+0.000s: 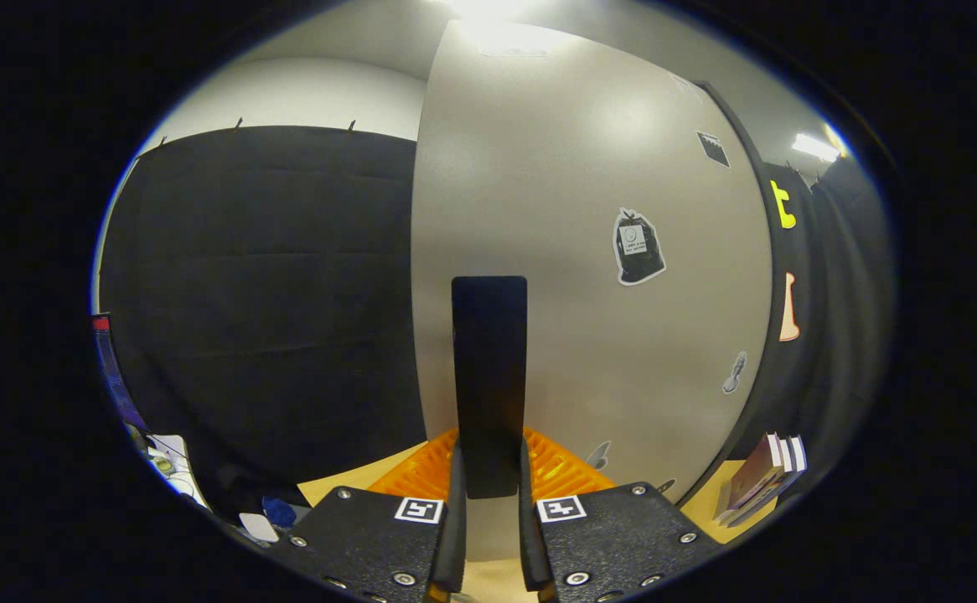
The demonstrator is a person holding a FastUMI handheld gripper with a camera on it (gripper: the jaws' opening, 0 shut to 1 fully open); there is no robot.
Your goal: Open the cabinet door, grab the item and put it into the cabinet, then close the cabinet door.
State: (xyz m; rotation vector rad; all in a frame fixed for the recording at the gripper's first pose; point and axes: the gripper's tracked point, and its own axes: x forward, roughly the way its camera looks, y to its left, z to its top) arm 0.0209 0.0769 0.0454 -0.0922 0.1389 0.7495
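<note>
A tall black handle [489, 377] on the pale cabinet door [589, 276] is clamped between the fingers of the gripper [488, 511] — both press on it. An orange ribbed item [560, 473] is seen just beyond, at the door's foot, on the worktop [346, 481]; books [761, 477] stand at the worktop's right edge.

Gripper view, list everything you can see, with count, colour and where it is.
cabinet door: one, pale grey, stickers on it, straight ahead
handle: one, black, upright bar on the door, between the fingers
basket: one, orange, ribbed, below the door
books: a few, dark covers, beside the door's far edge
table: one, tan, under the basket
gripper: one, fingers on both sides of the handle, apparently shut on it
</note>
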